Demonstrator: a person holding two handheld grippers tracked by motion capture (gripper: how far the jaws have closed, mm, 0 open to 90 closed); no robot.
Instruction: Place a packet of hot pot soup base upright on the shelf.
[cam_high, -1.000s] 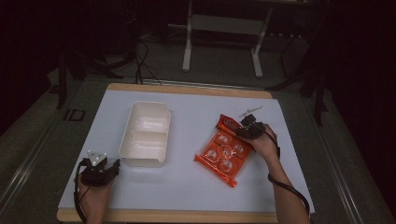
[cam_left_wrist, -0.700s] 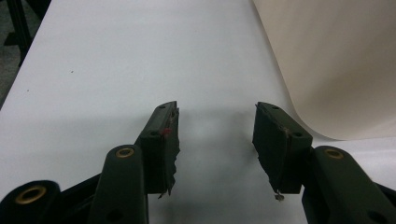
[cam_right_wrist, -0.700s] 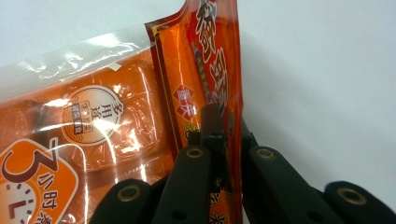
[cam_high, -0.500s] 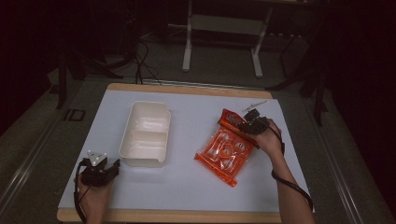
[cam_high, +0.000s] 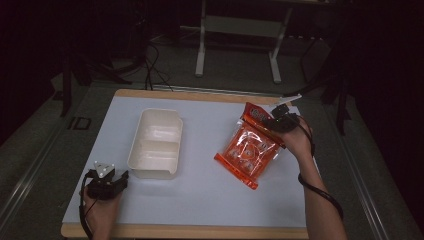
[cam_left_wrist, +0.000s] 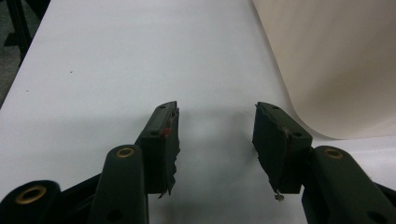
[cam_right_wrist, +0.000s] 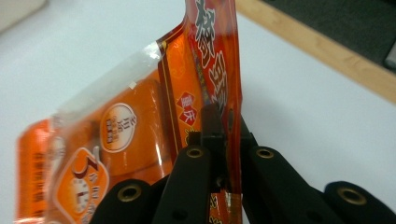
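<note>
While left tongs (cam_left_wrist: 215, 135) gape, right tongs (cam_right_wrist: 219, 126) pinch orange pkt (cam_high: 248, 150), seemingly lifted.

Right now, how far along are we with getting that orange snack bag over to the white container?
Done: the right gripper is shut on the top edge of the orange bag, gripping its red header. In hand: the bag's upper end is raised while its lower end rests on the table. Left: the bag is apart from the white container, which looks empty. The left gripper sits open beside the container, holding nothing.
</note>
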